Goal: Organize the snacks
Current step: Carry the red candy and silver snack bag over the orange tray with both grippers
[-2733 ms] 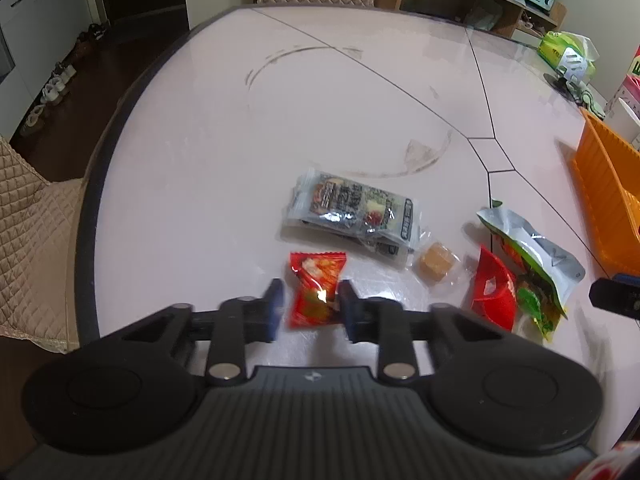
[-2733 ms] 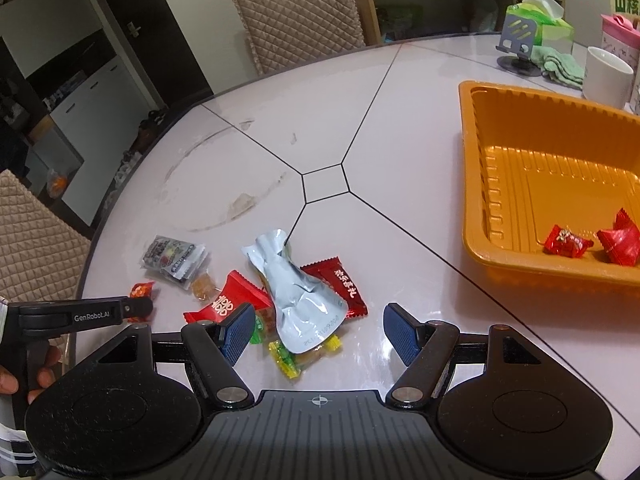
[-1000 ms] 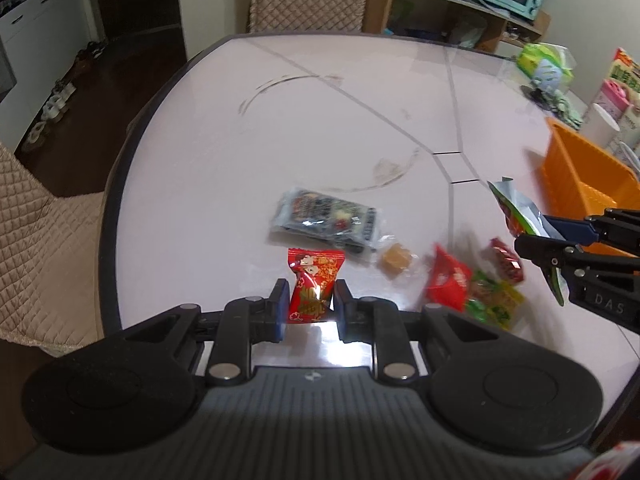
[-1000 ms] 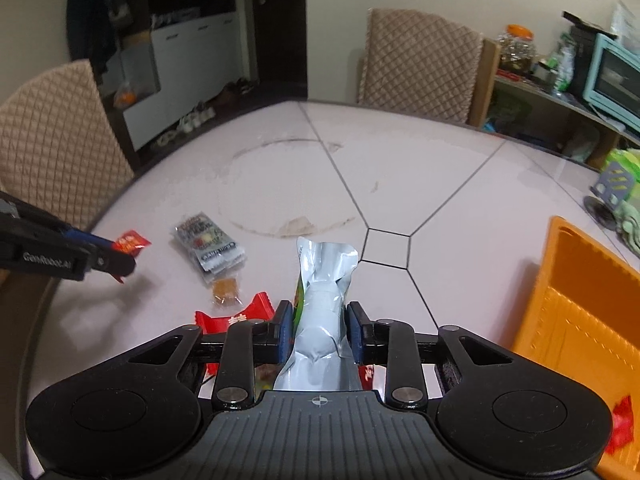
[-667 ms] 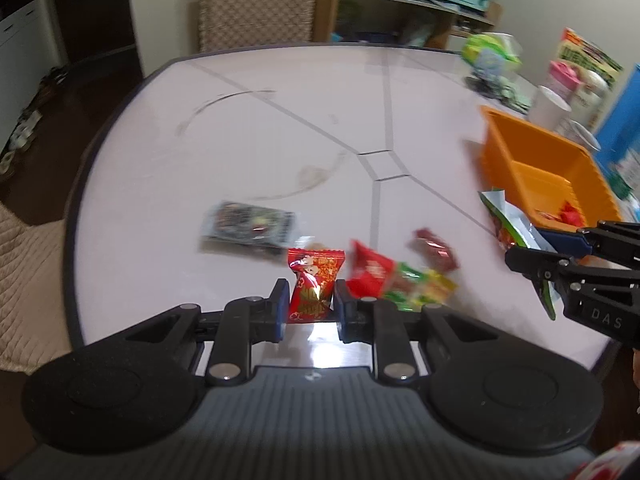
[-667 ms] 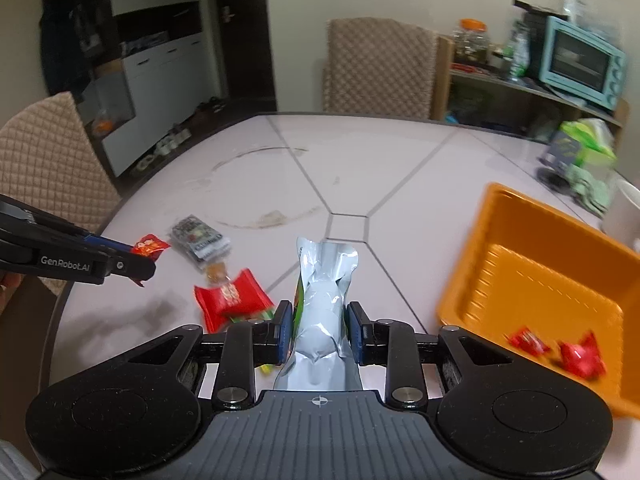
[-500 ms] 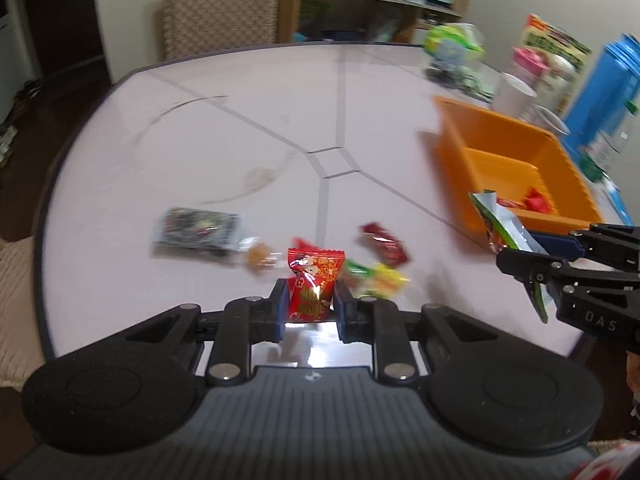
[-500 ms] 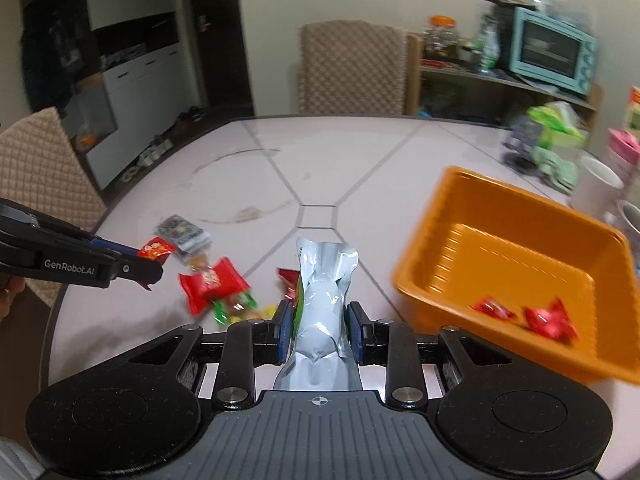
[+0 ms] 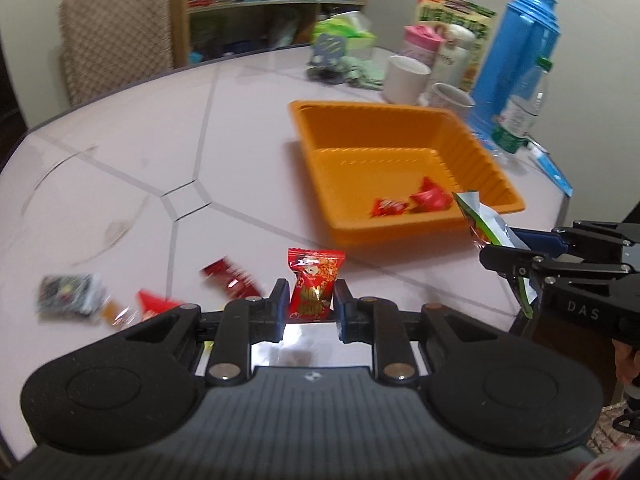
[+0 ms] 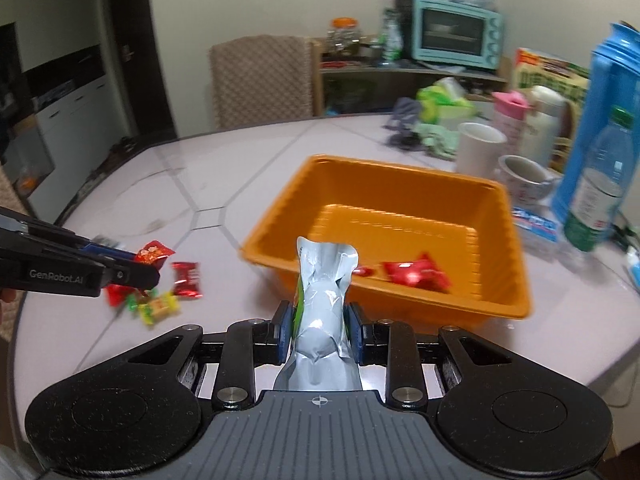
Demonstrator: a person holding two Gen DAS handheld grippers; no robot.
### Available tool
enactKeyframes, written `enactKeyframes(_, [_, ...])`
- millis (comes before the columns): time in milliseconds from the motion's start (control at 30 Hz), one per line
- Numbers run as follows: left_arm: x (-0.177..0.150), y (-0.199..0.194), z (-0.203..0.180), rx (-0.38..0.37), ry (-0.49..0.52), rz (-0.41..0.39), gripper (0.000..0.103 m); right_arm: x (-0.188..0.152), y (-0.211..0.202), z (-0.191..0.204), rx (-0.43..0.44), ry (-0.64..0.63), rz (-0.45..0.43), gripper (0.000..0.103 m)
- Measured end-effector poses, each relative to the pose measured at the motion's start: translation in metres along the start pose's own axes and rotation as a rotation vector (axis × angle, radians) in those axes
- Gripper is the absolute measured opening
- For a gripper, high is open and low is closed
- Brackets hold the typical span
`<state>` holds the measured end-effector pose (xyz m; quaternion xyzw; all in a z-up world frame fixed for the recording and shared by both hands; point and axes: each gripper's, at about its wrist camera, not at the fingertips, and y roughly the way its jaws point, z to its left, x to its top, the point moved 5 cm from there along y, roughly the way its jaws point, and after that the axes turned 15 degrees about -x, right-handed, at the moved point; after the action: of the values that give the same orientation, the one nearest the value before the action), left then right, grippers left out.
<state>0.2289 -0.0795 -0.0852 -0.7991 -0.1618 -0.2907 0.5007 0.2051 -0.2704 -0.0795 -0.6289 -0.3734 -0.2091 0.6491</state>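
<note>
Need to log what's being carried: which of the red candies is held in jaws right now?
The red-and-gold candy, upright in the left gripper's jaws; the other red ones lie on the table or in the orange tray.

The loose snacks [image 9: 120, 300] at the left of the left wrist view are being smeared by blur, so their print cannot be read. The silver pouch [image 10: 322, 312] is being hidden at its lower end behind the right gripper [image 10: 318, 334] body. The blue flask [image 10: 604, 128] is being cut off by the picture's right edge. The print on the red sweets [image 10: 416, 272] in the orange tray [image 10: 280, 216] is being rendered too small to tell.
</note>
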Motion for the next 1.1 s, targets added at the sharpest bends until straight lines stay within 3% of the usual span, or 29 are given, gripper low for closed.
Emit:
enactKeyframes(333, [0.048, 0.038, -0.023, -0.033, 0.051, -0.028, 0.021, 0.020, 0.021, -0.060, -0.089, 0.068, -0.016, 0.030])
enactKeyframes(533, [0.077, 0.060, -0.023, -0.016, 0.071, -0.043, 0.021, 0.039, 0.045, -0.084, -0.113, 0.109, -0.018, 0.030])
enactKeyframes(833, [0.106, 0.091, -0.013, 0.007, 0.063, -0.039, 0.021, 0.061, 0.091, -0.099, -0.127, 0.115, -0.020, 0.030])
enactKeyframes(1100, [0.113, 0.115, -0.006, 0.017, 0.058, -0.007, 0.021, 0.057, 0.130, -0.097, -0.162, 0.084, 0.025, 0.030])
